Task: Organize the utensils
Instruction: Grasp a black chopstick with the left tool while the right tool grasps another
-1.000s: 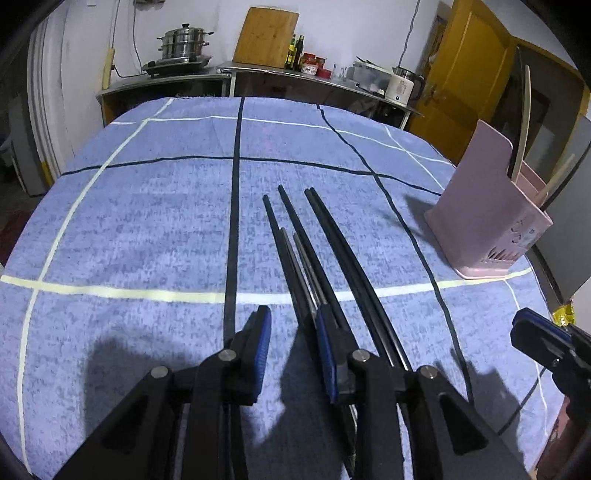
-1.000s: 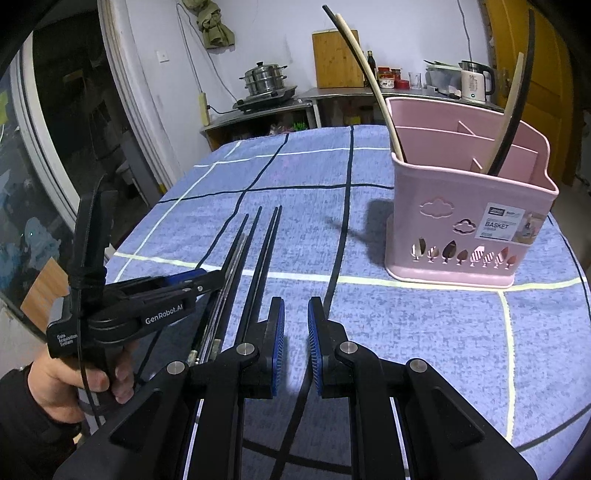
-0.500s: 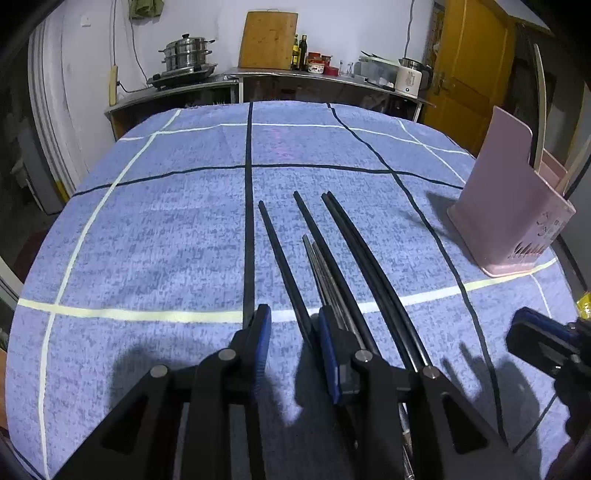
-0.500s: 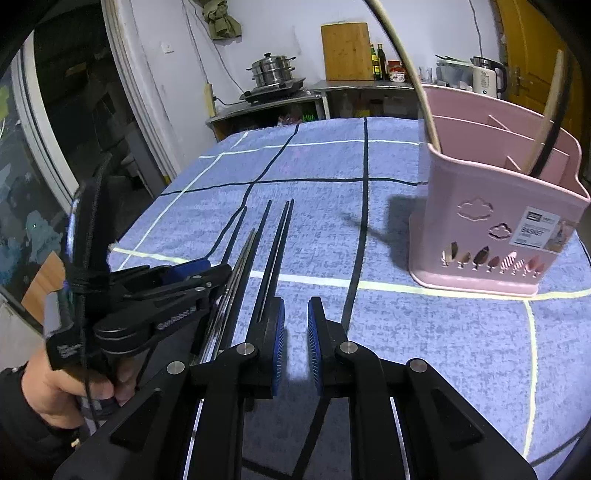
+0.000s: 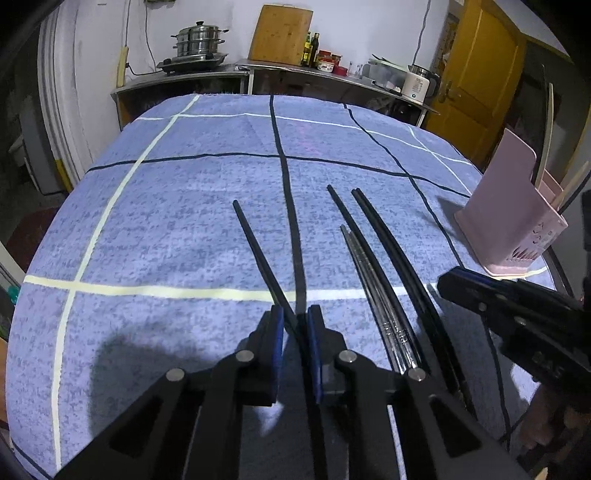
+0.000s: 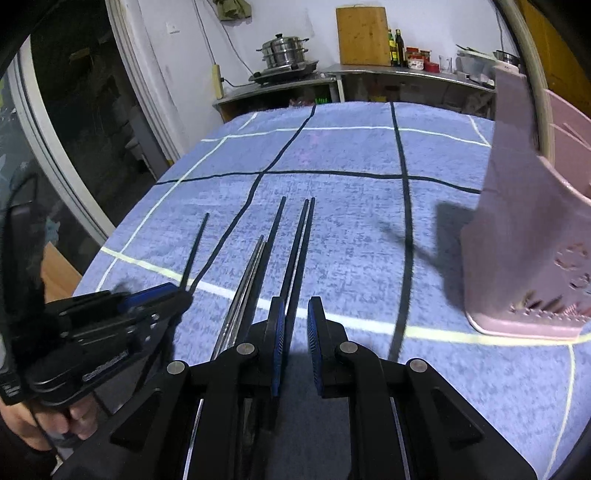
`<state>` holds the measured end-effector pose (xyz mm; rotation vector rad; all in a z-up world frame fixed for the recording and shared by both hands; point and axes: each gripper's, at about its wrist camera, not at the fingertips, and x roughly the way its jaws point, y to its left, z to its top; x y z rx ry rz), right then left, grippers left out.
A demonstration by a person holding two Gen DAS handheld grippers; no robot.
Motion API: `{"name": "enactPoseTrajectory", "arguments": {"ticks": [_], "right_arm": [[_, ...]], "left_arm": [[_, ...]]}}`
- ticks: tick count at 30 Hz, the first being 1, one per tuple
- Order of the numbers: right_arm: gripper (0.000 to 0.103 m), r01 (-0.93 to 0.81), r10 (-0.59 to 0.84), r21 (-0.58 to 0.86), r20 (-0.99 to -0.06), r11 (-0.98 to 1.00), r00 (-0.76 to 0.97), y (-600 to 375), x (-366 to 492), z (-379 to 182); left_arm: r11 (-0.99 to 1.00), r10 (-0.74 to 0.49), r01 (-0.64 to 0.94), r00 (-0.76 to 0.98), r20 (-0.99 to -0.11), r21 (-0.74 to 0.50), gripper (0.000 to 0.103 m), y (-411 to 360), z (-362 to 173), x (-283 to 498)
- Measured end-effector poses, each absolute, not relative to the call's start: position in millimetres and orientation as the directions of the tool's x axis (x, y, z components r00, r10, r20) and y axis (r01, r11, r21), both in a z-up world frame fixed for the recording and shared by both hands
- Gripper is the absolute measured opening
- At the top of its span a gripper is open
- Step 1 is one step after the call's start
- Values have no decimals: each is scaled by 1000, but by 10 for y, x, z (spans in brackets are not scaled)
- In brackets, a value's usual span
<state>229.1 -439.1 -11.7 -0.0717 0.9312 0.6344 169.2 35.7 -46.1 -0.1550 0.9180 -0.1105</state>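
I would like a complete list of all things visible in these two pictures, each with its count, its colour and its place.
single chopstick: 1, black, between the left gripper's pads
black chopsticks: 3, black, lying on the cloth to the right of the single one
metal chopsticks: 2, silver, among the black ones
utensil basket: 1, pink, far right on the cloth, holds several upright utensils
tablecloth: 1, blue with dark and pale lines, covers the table
steamer pot: 1, steel, back counter
cutting board: 1, wooden, leaning on the wall
kettle: 1, white, back counter
left gripper: black with blue pads, closed on the single chopstick
right gripper: black with blue pads, slightly open, over the black chopsticks
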Motion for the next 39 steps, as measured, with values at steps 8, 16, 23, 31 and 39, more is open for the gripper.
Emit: {"name": "enactPoseTrajectory", "arguments": {"ticks": [8,16,23,31,39], "right_arm": [[13,-531,459,203,-788,823,411,-4320,2404,-226],[13,-522,439,188,-798,832,413,-4271,2509,-246],[13,-518,421,169,-804,839,419,-4242,2568,-247],[13,-515,395,141,-815,845,424,-4133,2708,-247],[7,-526,367,103,-826,844,428,-4068,2692,-244]], "left_arm": [[967,-205,3,594,-778,-253,16,452,-460,1779],[970,-185,-17,600,-778,-244,16,457,-472,1983],[974,-185,6,600,-778,-227,16,433,-476,2055],[973,-194,14,592,-782,-231,16,426,-475,2118],[985,-142,4,592,-794,-173,12,335,-461,2084]]}}
